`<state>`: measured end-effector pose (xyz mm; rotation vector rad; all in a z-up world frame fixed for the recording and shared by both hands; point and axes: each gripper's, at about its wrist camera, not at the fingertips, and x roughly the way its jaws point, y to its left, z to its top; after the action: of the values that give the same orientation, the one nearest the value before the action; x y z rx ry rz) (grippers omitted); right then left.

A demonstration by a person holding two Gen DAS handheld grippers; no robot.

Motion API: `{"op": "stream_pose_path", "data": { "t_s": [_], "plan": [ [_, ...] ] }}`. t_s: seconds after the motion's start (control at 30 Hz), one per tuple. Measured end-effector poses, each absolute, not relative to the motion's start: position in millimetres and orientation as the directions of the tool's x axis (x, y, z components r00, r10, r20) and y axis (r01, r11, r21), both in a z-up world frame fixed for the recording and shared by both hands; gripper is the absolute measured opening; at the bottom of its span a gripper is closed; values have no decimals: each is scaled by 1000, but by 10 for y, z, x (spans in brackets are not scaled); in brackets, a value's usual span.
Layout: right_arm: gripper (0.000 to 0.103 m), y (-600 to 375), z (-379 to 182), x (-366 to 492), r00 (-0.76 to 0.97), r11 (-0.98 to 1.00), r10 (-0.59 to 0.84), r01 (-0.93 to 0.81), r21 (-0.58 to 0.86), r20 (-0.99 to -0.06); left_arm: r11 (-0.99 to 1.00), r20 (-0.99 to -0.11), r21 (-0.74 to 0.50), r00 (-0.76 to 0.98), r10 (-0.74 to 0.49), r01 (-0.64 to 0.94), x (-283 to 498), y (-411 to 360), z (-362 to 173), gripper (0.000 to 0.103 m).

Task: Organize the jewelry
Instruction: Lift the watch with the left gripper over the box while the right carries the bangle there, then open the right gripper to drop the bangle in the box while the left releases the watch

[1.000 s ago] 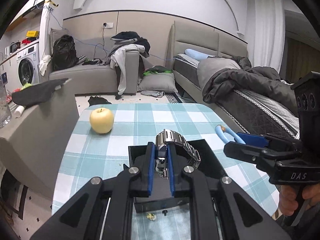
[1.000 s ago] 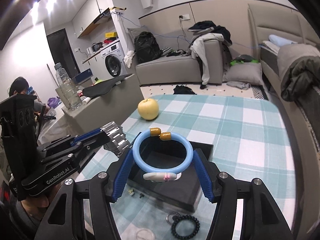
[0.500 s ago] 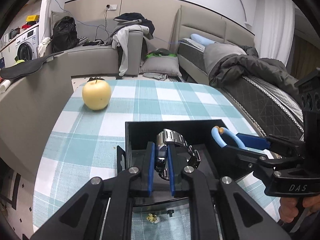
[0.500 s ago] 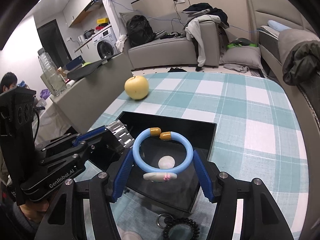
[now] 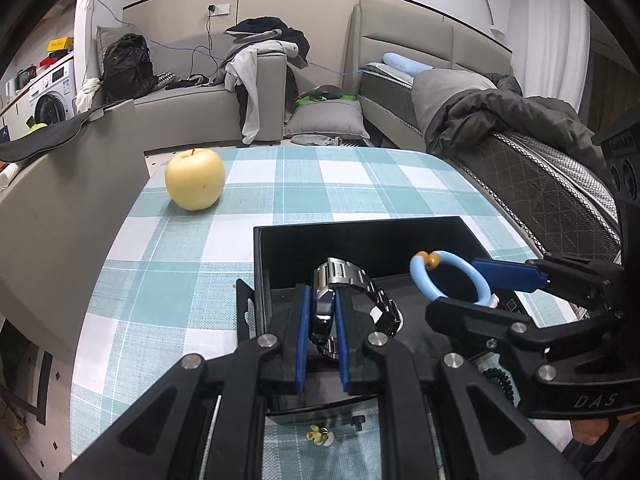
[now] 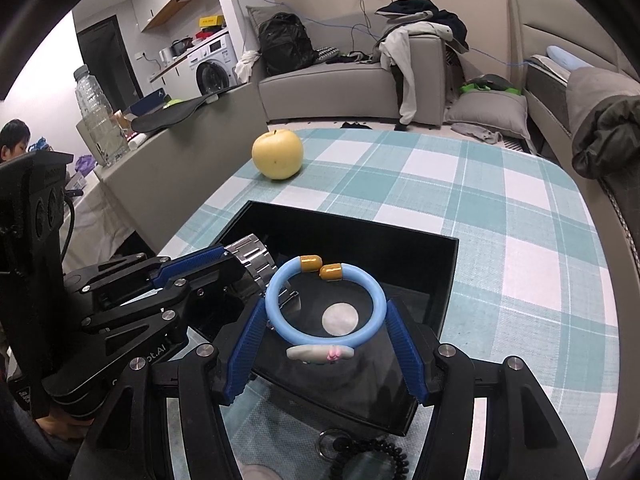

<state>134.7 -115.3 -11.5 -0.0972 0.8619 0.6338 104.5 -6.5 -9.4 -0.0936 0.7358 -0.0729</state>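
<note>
A table (image 6: 500, 200) in teal-and-white check is carrying a yellow apple (image 6: 277, 154) near its far left edge, a black box (image 6: 446, 276) centrally, and a dark beaded bracelet (image 6: 372, 454) by its near edge.

We cannot see the near wall of the black box (image 5: 360, 240) from the left wrist view — the left gripper (image 5: 323, 332) covers it, and its blue fingers (image 5: 302, 336) hide the watch (image 5: 352, 280) face. At 4 o'clock the black bead bracelet (image 5: 502, 384) shows only a short arc behind the right gripper (image 5: 476, 284). In the right wrist view that bead bracelet (image 6: 372, 456) is cut off at 6 o'clock, and whether the blue bangle (image 6: 324, 304) touches the box floor we cannot tell.
</note>
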Motion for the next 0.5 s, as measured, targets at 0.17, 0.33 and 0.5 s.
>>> {"op": "stream_pose_path", "data": {
  "t_s": [0.17, 0.33, 0.5],
  "plan": [
    [61, -1114, -190, 1372, 468, 815, 467, -556, 160, -751, 993, -676, -109, 729, -103, 39, 1073, -71, -138, 8],
    [61, -1088, -196, 1362, 481, 819, 451, -558, 135, -752, 994, -682, -103, 724, -101, 42, 1094, -82, -175, 8],
    [61, -1049, -216, 1323, 501, 819, 425, -567, 84, -754, 994, -686, -97, 721, -103, 50, 1101, -107, -180, 8]
  ]
}}
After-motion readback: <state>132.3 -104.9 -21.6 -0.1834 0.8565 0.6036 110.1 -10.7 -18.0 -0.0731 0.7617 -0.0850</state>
